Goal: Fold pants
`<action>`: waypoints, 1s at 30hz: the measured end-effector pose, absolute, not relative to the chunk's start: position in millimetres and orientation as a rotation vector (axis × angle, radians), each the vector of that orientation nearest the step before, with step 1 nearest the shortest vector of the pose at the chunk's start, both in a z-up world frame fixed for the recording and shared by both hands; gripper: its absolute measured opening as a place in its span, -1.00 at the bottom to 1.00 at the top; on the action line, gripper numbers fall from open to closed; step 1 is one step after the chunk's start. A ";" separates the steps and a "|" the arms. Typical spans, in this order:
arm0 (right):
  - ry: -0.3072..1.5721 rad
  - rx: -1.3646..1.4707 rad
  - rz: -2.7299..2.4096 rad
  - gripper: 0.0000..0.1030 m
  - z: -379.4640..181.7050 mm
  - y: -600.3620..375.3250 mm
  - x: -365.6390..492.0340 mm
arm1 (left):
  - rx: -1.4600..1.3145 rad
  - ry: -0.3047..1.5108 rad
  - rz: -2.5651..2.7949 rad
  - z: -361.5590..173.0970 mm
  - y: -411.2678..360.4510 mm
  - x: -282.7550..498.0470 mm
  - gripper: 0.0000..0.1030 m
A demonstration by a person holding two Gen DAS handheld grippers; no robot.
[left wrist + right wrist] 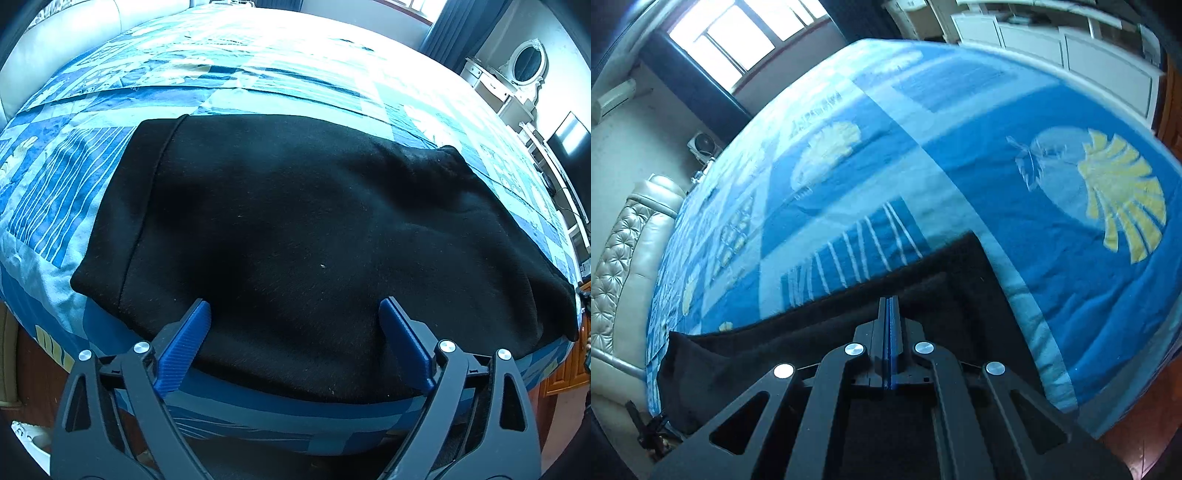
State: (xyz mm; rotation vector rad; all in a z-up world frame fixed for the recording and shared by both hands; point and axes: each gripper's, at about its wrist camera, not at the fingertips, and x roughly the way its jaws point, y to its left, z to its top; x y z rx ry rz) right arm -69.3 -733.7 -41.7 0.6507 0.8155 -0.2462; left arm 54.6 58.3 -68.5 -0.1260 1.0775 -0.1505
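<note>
The black pants [295, 236] lie folded in a broad flat block on the blue patterned bedspread [59, 192], near the bed's front edge. My left gripper [295, 310] is open, its blue fingers [184, 347] spread wide just above the near edge of the pants. In the right wrist view the pants [827, 325] lie along the bed's edge under my right gripper [890, 299]. Its jaws are pressed together over the black fabric; no cloth shows between them.
A padded white headboard [631, 236] stands at one end of the bed. A white dresser with an oval mirror [524, 62] and a dark screen [569, 140] stand at the right. White cabinets [1071, 48] line the far wall. The wooden floor [1137, 435] shows beside the bed.
</note>
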 end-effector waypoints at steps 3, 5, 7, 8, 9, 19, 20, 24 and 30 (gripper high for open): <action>0.691 0.628 -0.284 -1.00 -6.9 -736.8 -78.1 | -0.125 1.080 -0.146 -68.6 57.6 55.9 0.80; 0.649 0.614 -0.302 -1.00 8.4 -743.7 -84.2 | -0.125 1.081 -0.145 -68.6 57.4 56.3 0.80; 0.685 0.680 -0.222 -1.00 4.7 -751.2 -80.8 | -0.125 1.079 -0.145 -68.4 57.6 56.4 0.81; 0.700 0.661 -0.239 -1.00 2.9 -750.5 -81.7 | -0.125 1.078 -0.144 -68.4 57.0 56.2 0.81; 0.726 0.646 -0.242 -1.00 -0.2 -751.0 -80.7 | -0.126 1.076 -0.143 -68.5 57.0 56.4 0.81; 0.846 0.920 -0.121 -0.42 -72.1 -787.1 -87.5 | -0.120 1.072 -0.133 -70.5 53.3 58.5 0.88; 0.851 0.919 -0.129 -0.12 -73.5 -788.1 -88.1 | -0.120 1.071 -0.133 -70.6 53.4 58.6 0.88; 0.847 0.952 -0.088 -0.08 -79.6 -792.6 -88.9 | -0.120 1.072 -0.132 -70.6 53.2 58.6 0.88; 0.933 0.835 -0.071 -0.14 -81.0 -774.3 -72.5 | -0.119 1.070 -0.123 -71.0 52.0 59.1 0.90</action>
